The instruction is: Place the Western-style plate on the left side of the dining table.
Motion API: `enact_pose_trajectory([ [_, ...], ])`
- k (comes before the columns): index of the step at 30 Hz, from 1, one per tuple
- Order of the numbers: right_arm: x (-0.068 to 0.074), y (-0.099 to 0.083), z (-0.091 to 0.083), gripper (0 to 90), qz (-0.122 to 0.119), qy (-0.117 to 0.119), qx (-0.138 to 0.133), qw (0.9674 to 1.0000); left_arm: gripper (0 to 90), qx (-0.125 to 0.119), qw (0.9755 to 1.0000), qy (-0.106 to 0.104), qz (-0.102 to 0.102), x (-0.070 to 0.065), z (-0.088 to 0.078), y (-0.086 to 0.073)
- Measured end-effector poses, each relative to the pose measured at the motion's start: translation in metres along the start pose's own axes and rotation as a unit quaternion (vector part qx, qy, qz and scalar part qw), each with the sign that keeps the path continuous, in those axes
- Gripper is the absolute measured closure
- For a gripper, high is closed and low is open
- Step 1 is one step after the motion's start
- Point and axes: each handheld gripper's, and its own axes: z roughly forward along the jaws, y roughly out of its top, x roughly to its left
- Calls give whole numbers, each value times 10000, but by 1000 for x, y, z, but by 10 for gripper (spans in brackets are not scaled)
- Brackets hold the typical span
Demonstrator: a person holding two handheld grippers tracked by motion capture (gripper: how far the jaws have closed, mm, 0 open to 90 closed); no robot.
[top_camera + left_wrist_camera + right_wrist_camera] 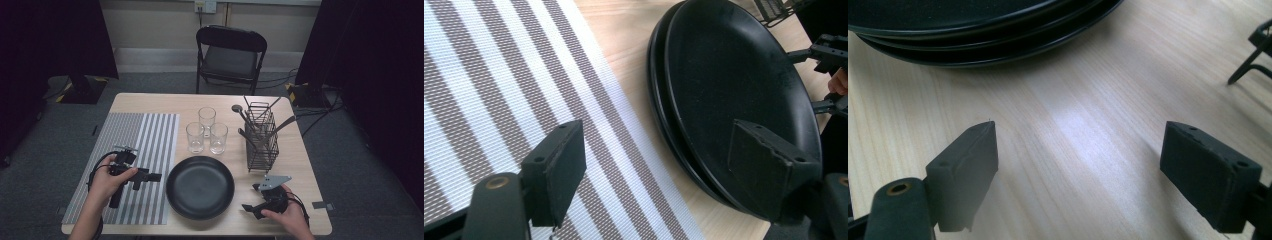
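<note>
Black stacked plates (pixel 200 187) sit on the desk (pixel 300 150) between the left tool (pixel 154 177) and right tool (pixel 252 197), both gaping and empty. Risk, I judge: 3 glasses (pixel 206 131) stand just behind, so a careless lift could topple them.

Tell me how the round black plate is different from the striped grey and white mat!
The round black plate is a circle with a raised rim; the striped grey and white mat is a flat rectangle. The plate is plain and glossy, the mat woven and striped. The plate looks like one of a stack in the gripper views; the mat is a single sheet. Both lie on the wooden table, side by side.
</note>
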Motion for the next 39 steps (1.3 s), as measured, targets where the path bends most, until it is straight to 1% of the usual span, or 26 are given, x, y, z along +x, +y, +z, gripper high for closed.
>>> enact_pose_trajectory([
  [1,1,1,0,150,19,30,-11,10000,232,0,10000,0,0,0,0,0],
  [3,3,3,-1,153,21,9,-31,10000,231,-47,10000,-20,-24,-2,1,1],
  [5,6,7,-1,153,32,2,-36,10000,231,22,10000,-49,38,-3,2,1],
  [6,7,8,-2,154,-1,-1,-21,10000,228,50,9999,-72,49,-4,3,1],
  [8,8,12,-3,154,-2,-11,-19,10000,229,94,9999,14,97,-5,5,1],
  [9,8,12,-3,154,-2,-11,-19,10000,233,94,9999,14,97,-5,5,1],
  [10,8,13,-3,156,-10,51,-56,10000,235,85,9999,12,126,-6,6,1],
  [12,9,14,-4,156,6,41,-73,10000,231,103,9999,-33,121,-7,8,1],
  [13,9,15,-4,156,5,36,-85,10000,226,121,9998,-19,134,-8,8,1],
  [14,10,17,-4,156,-1,32,-63,10000,225,150,9998,61,151,-9,10,2],
  [18,11,20,-4,165,0,90,-123,9999,228,211,9996,20,210,-12,13,3],
  [20,12,21,-4,164,23,98,-151,9998,232,214,9995,15,219,-12,14,3],
  [21,12,21,-4,164,23,98,-151,9998,232,228,9996,-27,187,-13,14,3],
  [22,12,22,-4,164,34,126,-168,9998,231,238,9996,-10,148,-14,15,4],
  [23,13,23,-5,165,47,126,-153,9998,232,198,9998,13,83,-15,15,4],
  [25,14,24,-5,165,44,99,-161,9998,235,184,9998,-3,110,-16,16,5],
  [26,15,25,-5,167,60,128,-187,9997,235,194,9997,2,127,-17,16,5],
  [27,16,27,-6,170,60,97,-192,9998,235,227,9996,-10,157,-17,17,5],
  [29,16,28,-6,170,59,106,-200,9997,235,221,9996,-19,159,-17,17,5],
  [32,19,34,-6,170,-2,147,-245,9996,231,227,9995,62,210,-18,17,6],
  [33,19,34,-6,170,-2,147,-245,9996,231,226,9995,82,189,-19,18,6],
  [34,19,35,-5,171,-28,159,-239,9996,231,235,9996,41,148,-19,18,6],
  [35,20,37,-4,172,-49,159,-221,9996,230,271,9994,45,228,-20,18,6],
  [36,20,37,-4,172,-41,183,-227,9996,228,271,9994,45,228,-20,18,6],
  [37,21,38,-4,172,-33,197,-232,9995,229,291,9993,94,232,-21,20,6],
  [39,22,38,-4,172,-32,189,-216,9996,229,291,9993,93,215,-22,20,6],
])
